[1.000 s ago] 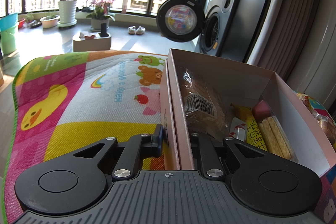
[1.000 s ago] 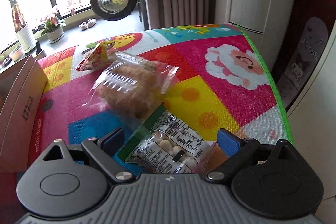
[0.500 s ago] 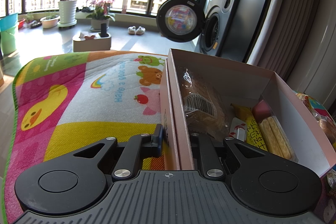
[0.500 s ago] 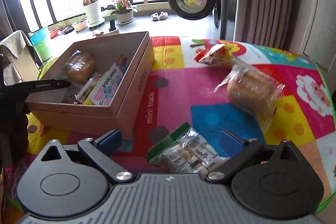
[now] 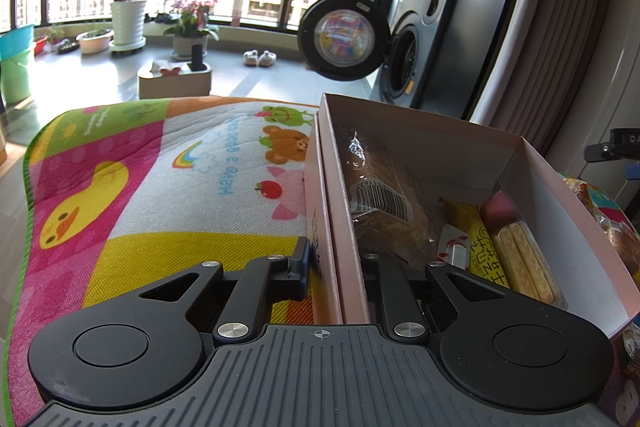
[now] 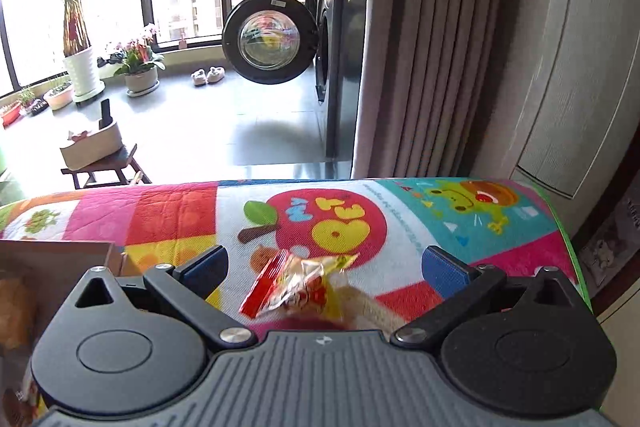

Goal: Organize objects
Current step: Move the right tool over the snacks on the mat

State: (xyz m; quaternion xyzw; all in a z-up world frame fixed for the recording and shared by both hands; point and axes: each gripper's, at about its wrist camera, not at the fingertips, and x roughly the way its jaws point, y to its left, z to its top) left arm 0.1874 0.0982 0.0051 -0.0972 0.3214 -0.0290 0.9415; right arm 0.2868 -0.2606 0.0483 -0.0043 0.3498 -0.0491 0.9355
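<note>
Over the red snack packet (image 6: 298, 285) the right gripper (image 6: 326, 267) gapes, level

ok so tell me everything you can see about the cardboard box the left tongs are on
The cardboard box is an open, lidless carton, pinkish-brown outside and white inside. It rests on the colourful cartoon play mat. The left tongs are shut on its near-left wall, one finger outside, one inside. Inside lie a wrapped bread loaf with a barcode label, a yellow snack packet and a clear pack of biscuit sticks. Its corner also shows in the right wrist view.
</note>
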